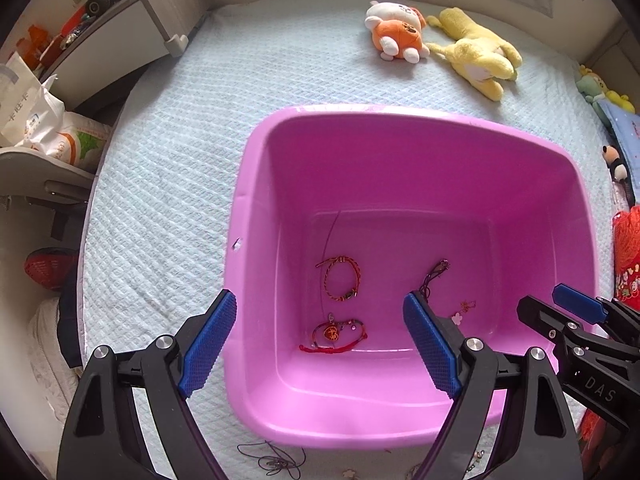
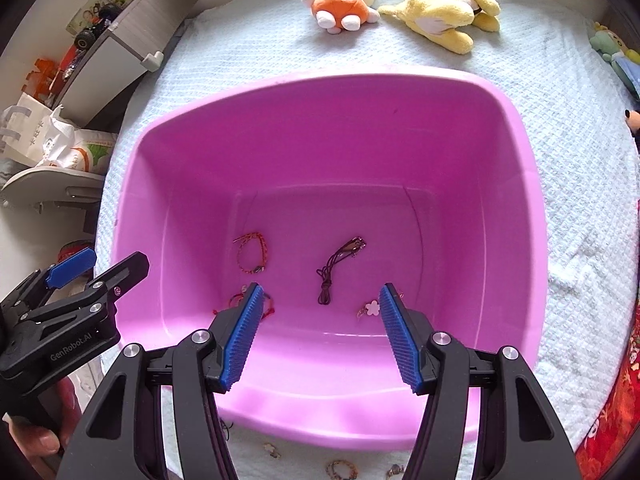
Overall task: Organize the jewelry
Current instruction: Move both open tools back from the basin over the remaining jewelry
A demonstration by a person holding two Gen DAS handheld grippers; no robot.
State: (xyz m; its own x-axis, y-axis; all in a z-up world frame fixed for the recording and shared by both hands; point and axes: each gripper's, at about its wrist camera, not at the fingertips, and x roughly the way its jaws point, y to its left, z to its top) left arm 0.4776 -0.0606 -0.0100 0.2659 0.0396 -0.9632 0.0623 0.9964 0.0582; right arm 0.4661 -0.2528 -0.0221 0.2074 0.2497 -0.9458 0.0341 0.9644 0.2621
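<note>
Here we are holding the left hand-held gripper [image 1: 320,350] and the right hand-held gripper [image 2: 320,338] above the pink tub [image 2: 320,92] on the bed [image 1: 180,140], both with jaws spread and nothing between them. Lying on the tub's floor, we are counting four pieces of jewelry: a braided red bracelet [image 1: 342,278] at 12 o'clock from the left gripper, a red cord bracelet with a charm [image 1: 334,336] just beyond its pads, a dark cord bracelet [image 2: 338,268] at 12 o'clock from the right gripper, and a flower charm piece [image 2: 370,309] at 1 o'clock.
</note>
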